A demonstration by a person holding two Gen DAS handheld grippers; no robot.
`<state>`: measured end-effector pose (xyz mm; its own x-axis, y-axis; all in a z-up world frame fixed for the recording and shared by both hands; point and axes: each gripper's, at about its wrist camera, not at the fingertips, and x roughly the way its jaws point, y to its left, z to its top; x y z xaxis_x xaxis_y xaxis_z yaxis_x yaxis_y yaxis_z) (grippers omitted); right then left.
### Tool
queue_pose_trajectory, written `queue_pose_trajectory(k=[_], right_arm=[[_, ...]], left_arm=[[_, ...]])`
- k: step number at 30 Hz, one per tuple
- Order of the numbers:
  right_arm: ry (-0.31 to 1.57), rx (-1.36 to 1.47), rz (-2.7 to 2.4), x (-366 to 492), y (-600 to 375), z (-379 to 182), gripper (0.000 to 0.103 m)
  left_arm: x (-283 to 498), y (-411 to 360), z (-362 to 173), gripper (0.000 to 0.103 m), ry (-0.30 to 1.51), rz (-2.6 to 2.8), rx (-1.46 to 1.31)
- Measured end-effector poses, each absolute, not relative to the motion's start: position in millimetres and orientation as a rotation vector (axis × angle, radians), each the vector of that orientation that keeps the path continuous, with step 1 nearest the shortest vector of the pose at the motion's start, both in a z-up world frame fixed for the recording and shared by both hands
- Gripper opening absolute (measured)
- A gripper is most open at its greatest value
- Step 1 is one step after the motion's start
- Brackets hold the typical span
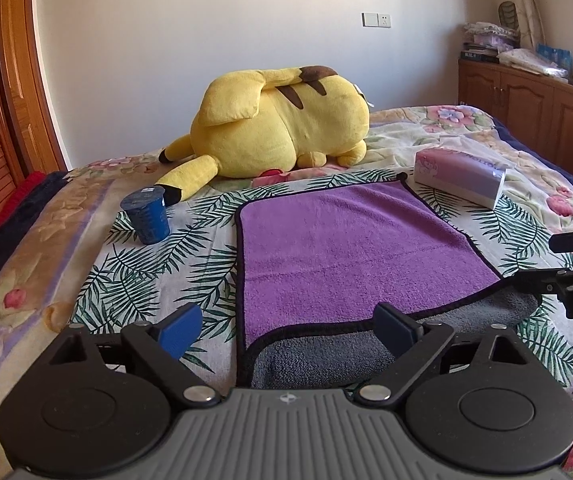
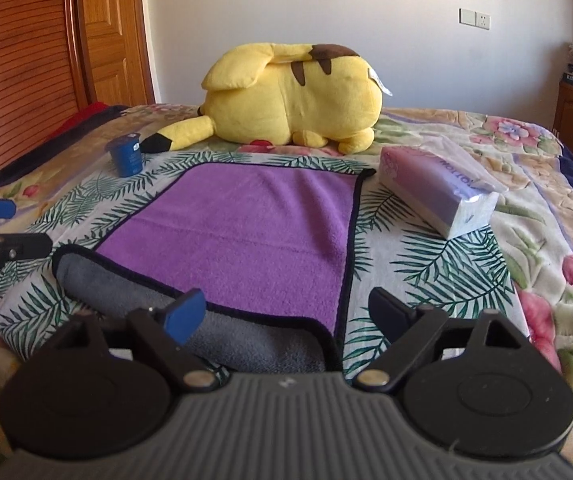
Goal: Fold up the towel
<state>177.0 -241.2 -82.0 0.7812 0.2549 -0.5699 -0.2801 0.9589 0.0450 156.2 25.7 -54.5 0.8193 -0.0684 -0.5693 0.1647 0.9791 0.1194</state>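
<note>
A purple towel (image 1: 346, 248) with a black hem lies flat on the bed; its near edge is turned over and shows the grey underside (image 1: 326, 356). It also shows in the right wrist view (image 2: 246, 232), grey strip (image 2: 134, 288) at the near left. My left gripper (image 1: 288, 328) is open and empty, just above the towel's near left corner. My right gripper (image 2: 286, 312) is open and empty, over the near right corner. Each gripper shows at the edge of the other's view: the right one (image 1: 566, 264), the left one (image 2: 2, 228).
A big yellow plush toy (image 1: 282, 124) lies behind the towel. A blue cup (image 1: 148, 216) stands to the towel's left, a tissue pack (image 1: 462, 176) to its right. The leaf-print cloth (image 1: 146, 280) lies on a floral bedspread (image 1: 546, 184). Wooden cabinets (image 1: 526, 104) stand far right.
</note>
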Motion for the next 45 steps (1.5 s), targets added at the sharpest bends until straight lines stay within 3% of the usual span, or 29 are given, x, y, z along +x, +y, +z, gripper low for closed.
queue_pose_trajectory(k=[8, 12, 22, 36, 45], right_arm=[[0.641, -0.054, 0.293, 188.5, -241.4, -91.3, 0.084], [0.664, -0.047, 0.291, 193.8, -243.4, -96.5, 0.079], [0.721, -0.026, 0.304, 200.1, -247.6, -107.0, 0.073], [0.798, 0.011, 0.325, 204.1, -252.2, -117.4, 0.066], [0.817, 0.015, 0.346, 204.5, -250.7, -118.3, 0.058]], left_arm=[[174.3, 29.6, -70.3, 0.059, 0.657, -0.154, 0.174], [182.2, 32.8, -79.4, 0.042, 0.697, -0.156, 0.18], [189.9, 45.2, -91.9, 0.037, 0.747, -0.135, 0.126], [192.0, 49.6, -105.2, 0.012, 0.79, -0.115, 0.091], [192.2, 48.6, -112.2, 0.006, 0.81, -0.113, 0.107]])
